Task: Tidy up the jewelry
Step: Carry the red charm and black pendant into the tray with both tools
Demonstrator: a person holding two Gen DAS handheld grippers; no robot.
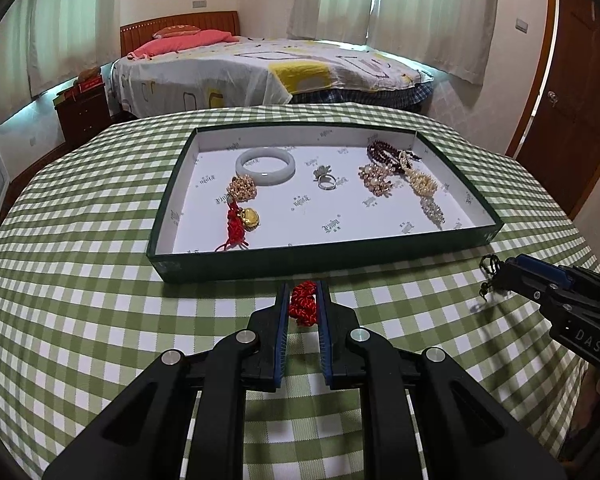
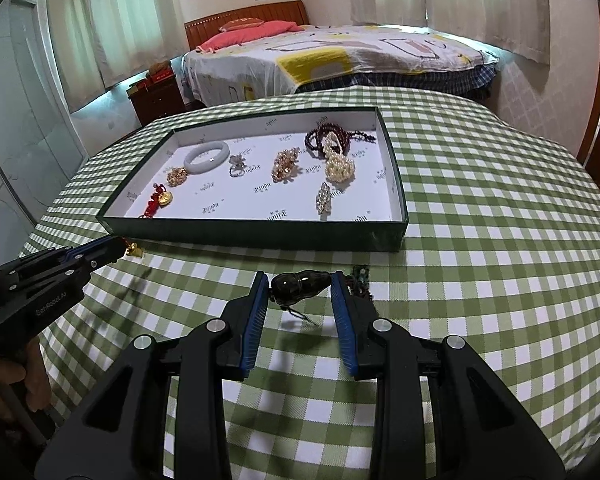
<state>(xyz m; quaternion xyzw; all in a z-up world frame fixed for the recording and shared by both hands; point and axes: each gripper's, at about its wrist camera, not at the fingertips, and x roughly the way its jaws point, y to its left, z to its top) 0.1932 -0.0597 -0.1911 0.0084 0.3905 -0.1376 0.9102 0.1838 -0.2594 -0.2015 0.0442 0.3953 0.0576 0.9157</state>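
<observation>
A dark green tray [image 1: 312, 258] with a white floor holds a white bangle [image 1: 265, 165], a ring [image 1: 326, 182], bead clusters and a red-corded gold charm [image 1: 247, 219]. My left gripper [image 1: 303, 292] is shut on a red knotted cord [image 1: 302, 305] just in front of the tray; a gold charm [image 2: 133, 249] shows at its tips in the right wrist view. My right gripper [image 2: 300, 284] is shut on a dark gourd-shaped pendant [image 2: 298, 285] with a dark cord [image 2: 360, 280], held above the cloth before the tray [image 2: 260, 236].
The table has a green and white checked cloth [image 1: 80, 280]. A bed [image 1: 260, 72] stands behind the table, a nightstand [image 1: 84, 114] to its left and a wooden door [image 1: 572, 100] at right. My right gripper also shows in the left wrist view [image 1: 496, 276].
</observation>
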